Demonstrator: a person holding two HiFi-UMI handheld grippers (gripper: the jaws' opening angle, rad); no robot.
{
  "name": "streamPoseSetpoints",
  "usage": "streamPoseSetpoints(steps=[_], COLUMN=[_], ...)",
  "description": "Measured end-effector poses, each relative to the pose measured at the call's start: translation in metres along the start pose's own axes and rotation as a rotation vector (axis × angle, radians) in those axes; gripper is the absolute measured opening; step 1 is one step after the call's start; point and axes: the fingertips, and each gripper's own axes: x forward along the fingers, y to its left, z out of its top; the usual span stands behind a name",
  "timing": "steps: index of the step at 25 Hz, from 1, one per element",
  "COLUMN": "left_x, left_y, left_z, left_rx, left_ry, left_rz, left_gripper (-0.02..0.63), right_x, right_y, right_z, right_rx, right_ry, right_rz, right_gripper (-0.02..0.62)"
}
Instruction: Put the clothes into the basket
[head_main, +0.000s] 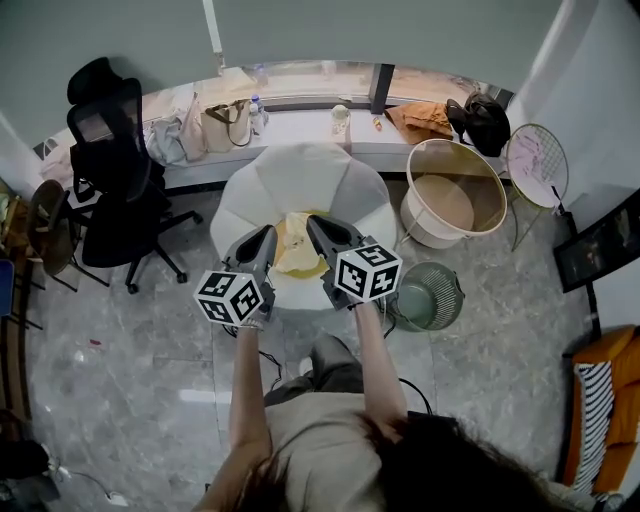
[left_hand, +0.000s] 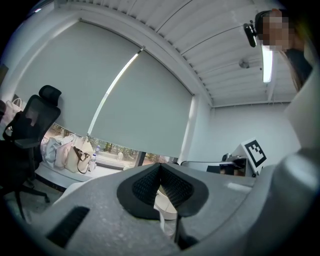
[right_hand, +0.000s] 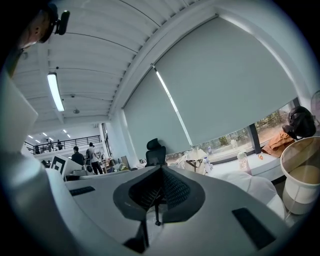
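As yellow garment (head_main: 297, 256) sits over white table (head_main: 300, 175), left tongs (head_main: 268, 236) pinch it; right tongs (head_main: 314, 223) closed.

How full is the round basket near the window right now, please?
Empty: from above, the basket shows only its bare tan bottom; the yellow garment is outside it.

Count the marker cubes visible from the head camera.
2. The left cube rides on the left tool; the right cube on the right tool, nearer the white basket. None looks hidden.
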Motion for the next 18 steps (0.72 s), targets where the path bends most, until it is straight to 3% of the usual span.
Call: streamPoseSetpoints(steps=[13,18], left_x=[0.043,0.064], left_y=[0.028,0.052], left_z=[-0.008,0.0], left_rx=[-0.029,-0.031], left_ry=[0.035,0.02], left_rz=[0.021,0.062], left_gripper=[0.011,0.011], right_x=[0.041,0.07], right_y=[-0.048,-0.066], right_z=[0.012,0.028], right_rx=[0.05,0.045], right_ry=[0.031,0.031], right_rz=[0.03,0.07], right_gripper=[0.009,0.009])
